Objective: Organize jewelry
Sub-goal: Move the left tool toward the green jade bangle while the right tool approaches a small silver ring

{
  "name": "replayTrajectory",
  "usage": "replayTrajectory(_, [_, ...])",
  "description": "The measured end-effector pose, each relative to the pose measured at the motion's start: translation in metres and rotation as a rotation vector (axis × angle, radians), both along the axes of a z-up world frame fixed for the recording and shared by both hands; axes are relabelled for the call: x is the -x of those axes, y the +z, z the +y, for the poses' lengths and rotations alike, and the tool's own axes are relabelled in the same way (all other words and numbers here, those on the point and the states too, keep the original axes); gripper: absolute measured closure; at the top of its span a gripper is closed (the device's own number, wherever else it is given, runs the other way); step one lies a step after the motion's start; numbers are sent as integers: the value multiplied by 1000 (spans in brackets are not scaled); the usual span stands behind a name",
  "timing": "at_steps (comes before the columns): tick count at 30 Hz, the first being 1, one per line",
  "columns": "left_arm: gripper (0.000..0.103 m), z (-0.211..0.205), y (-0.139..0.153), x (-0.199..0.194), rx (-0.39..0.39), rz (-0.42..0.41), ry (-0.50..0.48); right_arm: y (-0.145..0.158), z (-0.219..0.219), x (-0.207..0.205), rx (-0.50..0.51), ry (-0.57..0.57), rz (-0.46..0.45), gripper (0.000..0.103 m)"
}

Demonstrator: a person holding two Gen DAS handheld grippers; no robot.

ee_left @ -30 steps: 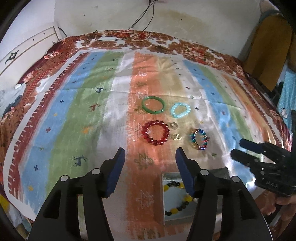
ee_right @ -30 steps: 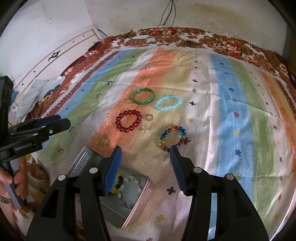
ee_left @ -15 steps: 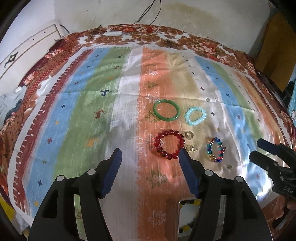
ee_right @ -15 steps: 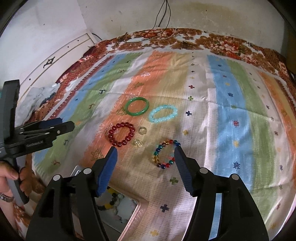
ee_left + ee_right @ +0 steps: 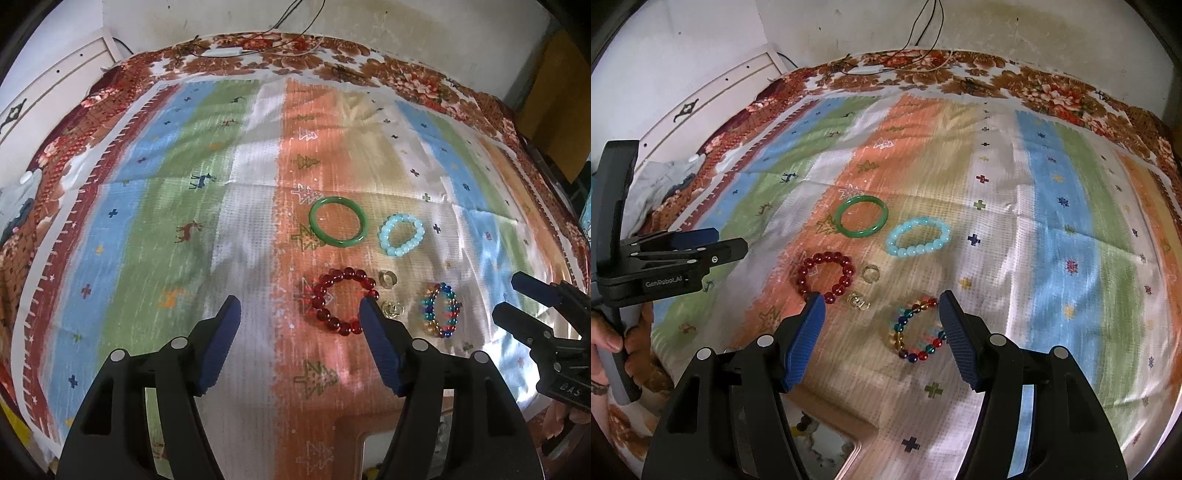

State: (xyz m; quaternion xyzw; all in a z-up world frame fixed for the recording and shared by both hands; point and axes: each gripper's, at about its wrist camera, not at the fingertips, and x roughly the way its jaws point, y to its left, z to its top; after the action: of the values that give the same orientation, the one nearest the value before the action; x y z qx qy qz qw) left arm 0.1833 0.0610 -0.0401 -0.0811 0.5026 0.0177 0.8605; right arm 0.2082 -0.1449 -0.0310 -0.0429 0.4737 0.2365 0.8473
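My left gripper (image 5: 300, 314) and right gripper (image 5: 879, 308) both gape, clamping nothing. Mid-frame on the striped cloth (image 5: 155, 221) lie 4 bracelets: green bangle (image 5: 338, 221), pale-blue beaded bracelet (image 5: 401, 235), red beaded bracelet (image 5: 341, 301), multicoloured beaded bracelet (image 5: 918, 330).

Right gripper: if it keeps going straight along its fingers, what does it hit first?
Most likely the multicolored bead bracelet, which lies on the striped cloth between the open fingers of the right gripper. Nothing is held. Depth is unclear, so it might meet bare cloth first.
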Motion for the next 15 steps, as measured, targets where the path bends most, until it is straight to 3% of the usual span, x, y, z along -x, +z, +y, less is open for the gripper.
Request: replayTrajectory(15, [36, 5, -11, -33, -5, 32, 6, -13, 9, -27, 12, 1, 37, 39])
